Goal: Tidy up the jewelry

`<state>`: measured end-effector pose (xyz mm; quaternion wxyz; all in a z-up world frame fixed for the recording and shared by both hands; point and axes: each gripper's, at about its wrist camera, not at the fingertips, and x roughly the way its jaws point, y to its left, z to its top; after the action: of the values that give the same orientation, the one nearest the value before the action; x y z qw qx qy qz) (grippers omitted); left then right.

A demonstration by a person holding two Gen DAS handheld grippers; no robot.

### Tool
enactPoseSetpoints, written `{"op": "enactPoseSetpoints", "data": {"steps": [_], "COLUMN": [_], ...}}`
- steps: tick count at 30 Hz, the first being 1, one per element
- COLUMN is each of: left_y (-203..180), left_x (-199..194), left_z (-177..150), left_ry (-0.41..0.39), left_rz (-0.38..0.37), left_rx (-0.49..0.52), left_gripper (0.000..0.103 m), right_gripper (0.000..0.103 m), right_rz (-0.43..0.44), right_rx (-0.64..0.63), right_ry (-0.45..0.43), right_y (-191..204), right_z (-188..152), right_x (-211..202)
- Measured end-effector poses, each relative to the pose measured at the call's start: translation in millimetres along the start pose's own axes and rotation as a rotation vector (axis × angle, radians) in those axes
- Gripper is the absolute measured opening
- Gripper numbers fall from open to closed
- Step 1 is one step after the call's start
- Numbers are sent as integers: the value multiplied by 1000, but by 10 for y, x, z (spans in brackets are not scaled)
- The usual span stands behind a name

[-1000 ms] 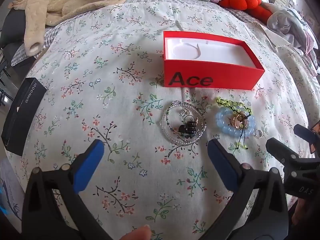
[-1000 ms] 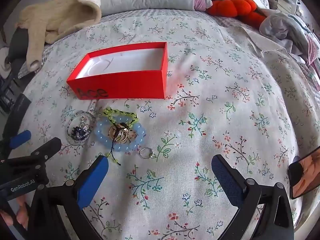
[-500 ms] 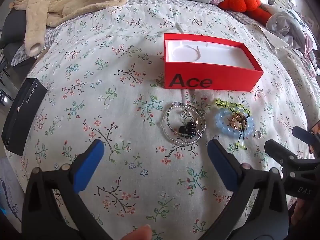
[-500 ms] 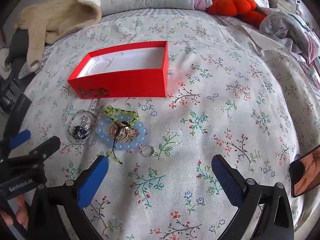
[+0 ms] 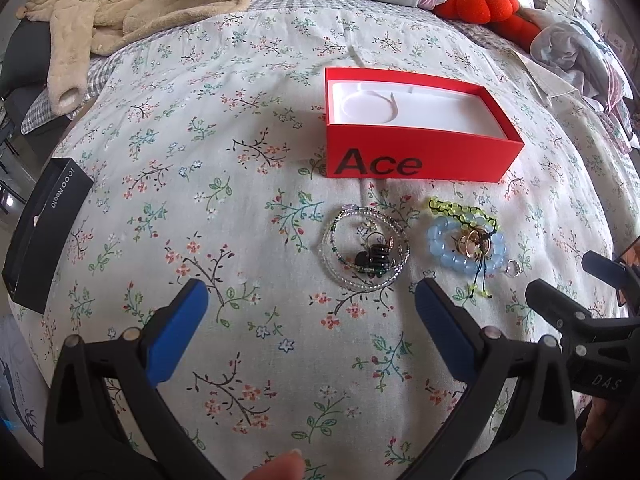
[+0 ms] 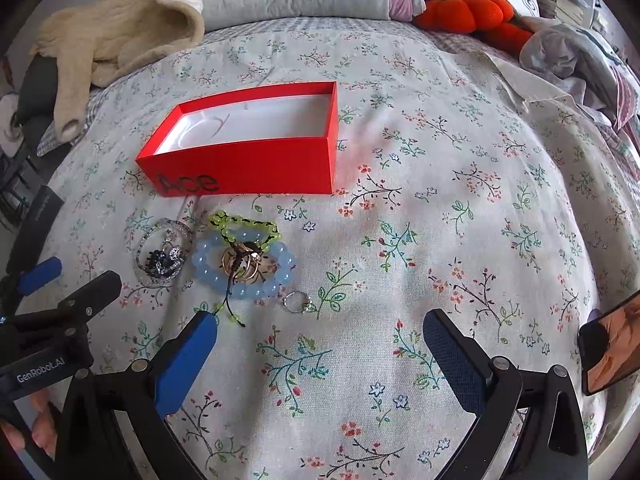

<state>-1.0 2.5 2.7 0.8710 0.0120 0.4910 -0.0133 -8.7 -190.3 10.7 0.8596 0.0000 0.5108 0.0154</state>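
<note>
A red open box marked "Ace" (image 5: 416, 160) (image 6: 256, 168) with a white inside lies on the floral bedspread. In front of it lie a clear beaded bracelet with dark charms (image 5: 366, 254) (image 6: 162, 254), a pale blue bead bracelet (image 5: 466, 250) (image 6: 244, 268) with gold rings (image 6: 244, 264) inside, a yellow-green bead cord (image 5: 460, 210) (image 6: 244, 224) and a small silver ring (image 6: 297, 303). My left gripper (image 5: 310, 312) is open and empty, just short of the clear bracelet. My right gripper (image 6: 320, 340) is open and empty, just short of the silver ring.
A black box (image 5: 44, 236) lies at the bed's left edge. A beige garment (image 5: 120, 4), pillows and an orange plush (image 6: 468, 12) lie at the back. Crumpled clothes (image 6: 580, 60) lie at the far right. A phone (image 6: 612, 356) sits at the right edge.
Both grippers have drawn slightly nearer to the jewelry. Nothing on the bed has moved.
</note>
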Motion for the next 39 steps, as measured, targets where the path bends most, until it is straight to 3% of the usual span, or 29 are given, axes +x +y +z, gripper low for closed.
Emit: {"op": "enactPoseSetpoints", "data": {"steps": [33, 39], "left_y": [38, 116], "left_x": [-32, -78], "left_z": [22, 166], "left_ry": [-17, -19], "left_rz": [-8, -48], "left_rx": [-7, 21], "left_gripper": [103, 103], "right_gripper": [103, 103], "right_rz": [-10, -11], "right_rx": [-8, -35], "right_ry": [-9, -9], "right_y": [-5, -13], "right_z": [33, 99], "right_x": [-35, -50]}}
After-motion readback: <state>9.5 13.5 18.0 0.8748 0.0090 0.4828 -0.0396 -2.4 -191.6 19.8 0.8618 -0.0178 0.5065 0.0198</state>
